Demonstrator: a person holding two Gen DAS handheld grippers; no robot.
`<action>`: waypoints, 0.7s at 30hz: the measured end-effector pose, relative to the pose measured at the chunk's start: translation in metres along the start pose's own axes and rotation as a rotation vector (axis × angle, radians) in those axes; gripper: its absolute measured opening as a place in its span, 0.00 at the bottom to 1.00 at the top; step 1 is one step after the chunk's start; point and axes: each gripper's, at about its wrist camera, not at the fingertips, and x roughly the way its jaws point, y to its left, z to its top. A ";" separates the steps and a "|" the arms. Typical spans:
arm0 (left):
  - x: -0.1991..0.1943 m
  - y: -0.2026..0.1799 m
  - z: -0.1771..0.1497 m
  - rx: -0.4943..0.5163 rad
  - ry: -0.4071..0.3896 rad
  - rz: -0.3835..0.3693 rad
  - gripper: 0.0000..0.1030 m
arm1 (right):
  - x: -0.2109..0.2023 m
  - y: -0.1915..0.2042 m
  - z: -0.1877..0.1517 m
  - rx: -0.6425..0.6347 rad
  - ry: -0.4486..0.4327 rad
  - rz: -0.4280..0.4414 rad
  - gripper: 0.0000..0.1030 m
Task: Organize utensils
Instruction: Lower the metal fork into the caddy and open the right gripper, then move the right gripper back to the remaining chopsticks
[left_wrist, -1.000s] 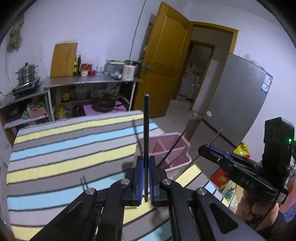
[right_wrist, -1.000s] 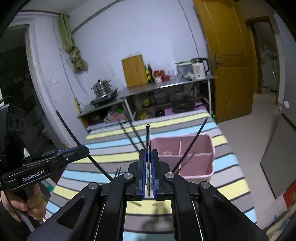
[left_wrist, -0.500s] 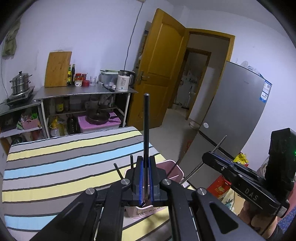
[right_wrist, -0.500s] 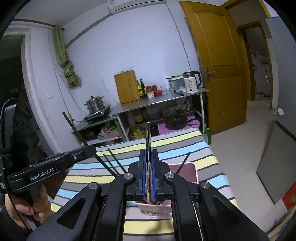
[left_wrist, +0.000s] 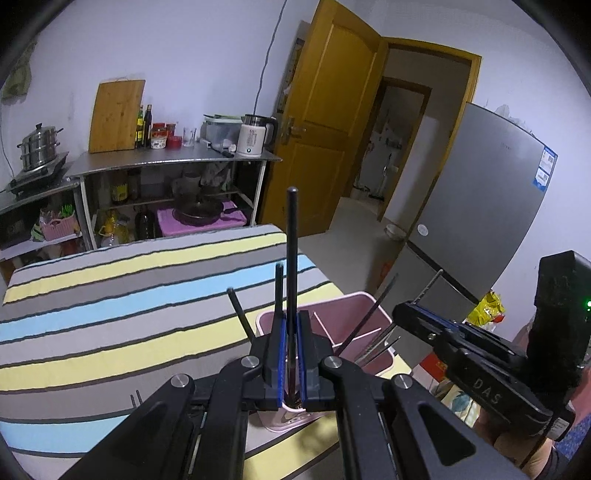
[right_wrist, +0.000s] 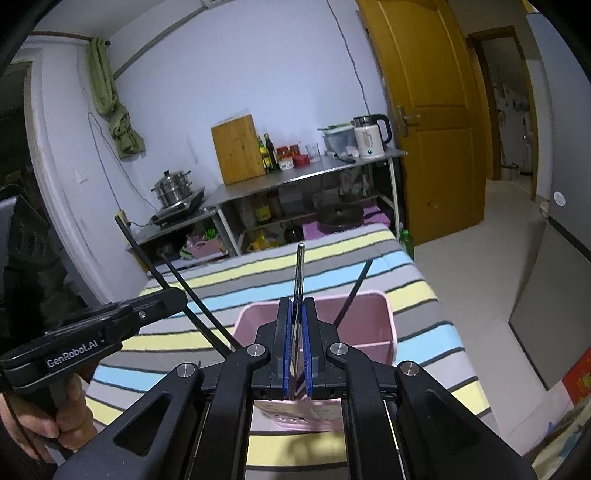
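Mid-task: some utensils binned, two in hand
Our left gripper (left_wrist: 291, 354) clamps a black chopstick (left_wrist: 291, 258), right gripper (right_wrist: 297, 343) a metal utensil (right_wrist: 299, 273), above pink bin (right_wrist: 373, 306)

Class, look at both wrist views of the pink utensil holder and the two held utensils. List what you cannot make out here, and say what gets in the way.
- Lower end of the black chopstick, left wrist view: hidden between the left gripper jaws.
- Working end of the metal utensil, right wrist view: hidden by the right gripper, so its type is unclear.
- Inside of the pink utensil holder, both views: largely blocked by the grippers.
- Small dark prongs on the striped cloth, left wrist view: too small to identify.
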 end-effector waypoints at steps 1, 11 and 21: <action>0.002 0.001 -0.002 0.000 0.005 0.002 0.05 | 0.003 0.000 -0.003 0.000 0.010 0.000 0.05; 0.021 0.003 -0.020 0.000 0.065 0.001 0.05 | 0.024 0.001 -0.020 -0.016 0.092 0.010 0.06; 0.012 0.007 -0.025 -0.007 0.070 0.000 0.05 | 0.009 0.000 -0.019 -0.015 0.069 -0.006 0.14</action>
